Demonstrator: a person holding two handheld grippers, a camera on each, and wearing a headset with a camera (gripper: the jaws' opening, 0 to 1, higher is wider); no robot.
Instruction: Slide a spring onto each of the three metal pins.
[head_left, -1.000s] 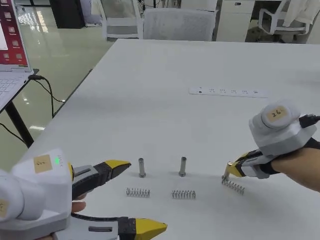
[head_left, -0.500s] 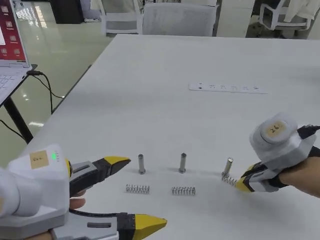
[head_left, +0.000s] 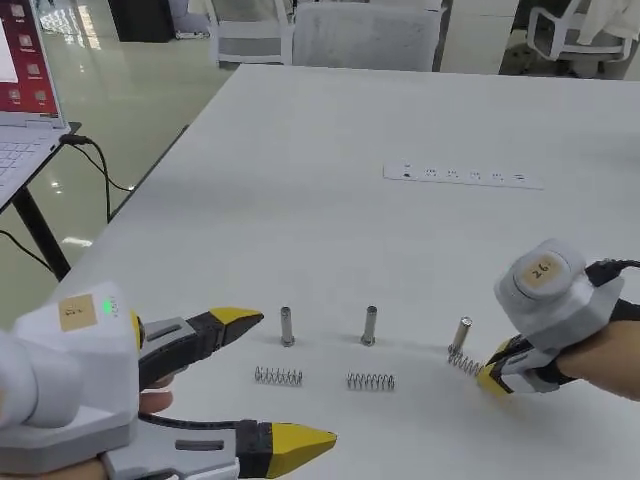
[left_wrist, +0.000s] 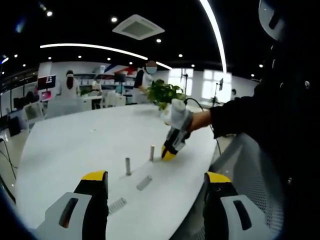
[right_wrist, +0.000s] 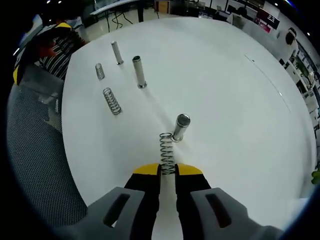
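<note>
White table (head_left: 330, 150): right gripper (right_wrist: 168, 172) pinches a spring (right_wrist: 166, 147); its tip wants lifting over the pin (right_wrist: 180, 127) at one o'clock; left gripper (left_wrist: 155, 185) gapes.

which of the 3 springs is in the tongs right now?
The rightmost spring, beside the right pin, pinched in the right tongs. The left spring and middle spring lie loose on the table.
</note>
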